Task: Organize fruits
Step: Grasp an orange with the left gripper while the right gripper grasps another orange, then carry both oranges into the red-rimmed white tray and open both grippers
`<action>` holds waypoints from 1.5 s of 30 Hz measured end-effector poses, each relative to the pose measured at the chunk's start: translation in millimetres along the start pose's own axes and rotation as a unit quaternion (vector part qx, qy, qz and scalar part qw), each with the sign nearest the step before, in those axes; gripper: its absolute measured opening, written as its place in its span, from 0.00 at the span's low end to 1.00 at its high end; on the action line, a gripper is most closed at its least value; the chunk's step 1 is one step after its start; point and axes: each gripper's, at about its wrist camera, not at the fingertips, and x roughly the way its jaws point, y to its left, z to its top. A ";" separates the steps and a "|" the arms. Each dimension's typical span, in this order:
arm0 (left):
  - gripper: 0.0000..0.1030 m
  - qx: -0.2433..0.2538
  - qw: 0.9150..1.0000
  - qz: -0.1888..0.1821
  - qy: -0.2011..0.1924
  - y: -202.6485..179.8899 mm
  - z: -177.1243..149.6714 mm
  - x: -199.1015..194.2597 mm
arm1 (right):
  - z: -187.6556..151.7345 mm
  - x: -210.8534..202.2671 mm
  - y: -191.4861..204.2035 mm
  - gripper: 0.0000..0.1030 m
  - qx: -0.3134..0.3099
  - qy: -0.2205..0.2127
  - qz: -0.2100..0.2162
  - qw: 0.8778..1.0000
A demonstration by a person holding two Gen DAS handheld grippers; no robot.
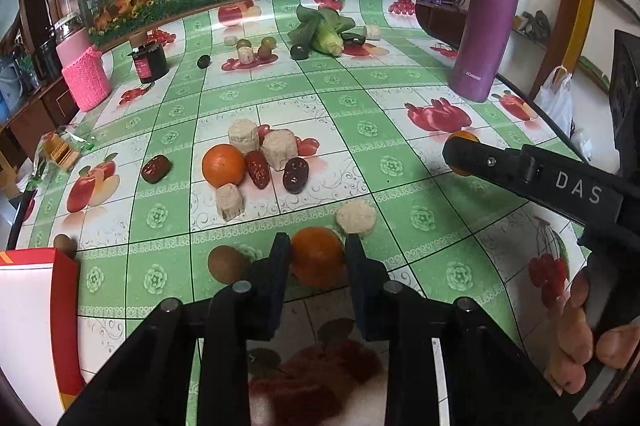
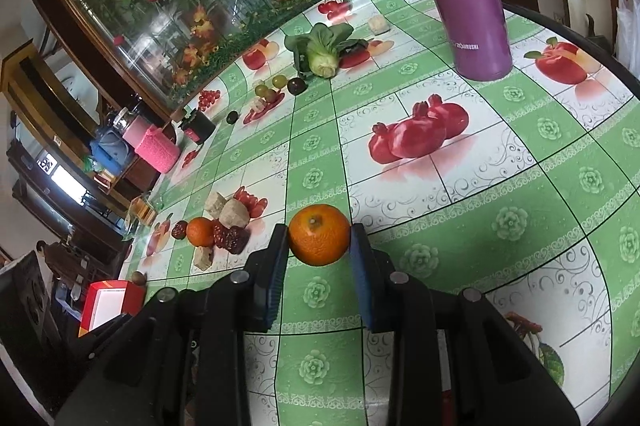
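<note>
Right up close, the left hand-held gripper (image 1: pixel 318 246) has an orange (image 1: pixel 317 255) between its pads, jaws drawn in against its sides, down at the counter (image 1: pixel 420 186). The right hand-held gripper (image 2: pixel 319 246) is clenched on a second orange (image 2: pixel 319 235), held just above the green cloth. By my read, sorting is barely underway: a third orange (image 1: pixel 223 165) sits in a mixed heap with dates (image 1: pixel 258 169) and pale chunks (image 1: pixel 243 136), and a kiwi (image 1: pixel 228 264) lies beside the left jaws. Far back, greens (image 1: pixel 322 22) and small round fruits are too blurry to name. The red box (image 1: pixel 36 318) is cut off at the edge, its contents unseen.
</note>
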 end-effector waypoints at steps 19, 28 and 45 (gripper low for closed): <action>0.26 -0.131 0.971 0.177 -0.092 149.9 -106.5 -175.4 | -73.7 -8.3 140.8 0.32 -0.152 0.018 0.111 0.982; 0.26 -0.216 0.943 0.247 -0.053 240.8 -153.7 -174.5 | -174.0 24.0 296.6 0.32 -0.276 0.140 0.212 0.927; 0.44 -0.214 0.937 0.274 -0.021 250.2 -167.7 -167.8 | -209.6 59.9 329.0 0.38 -0.312 0.213 0.191 0.906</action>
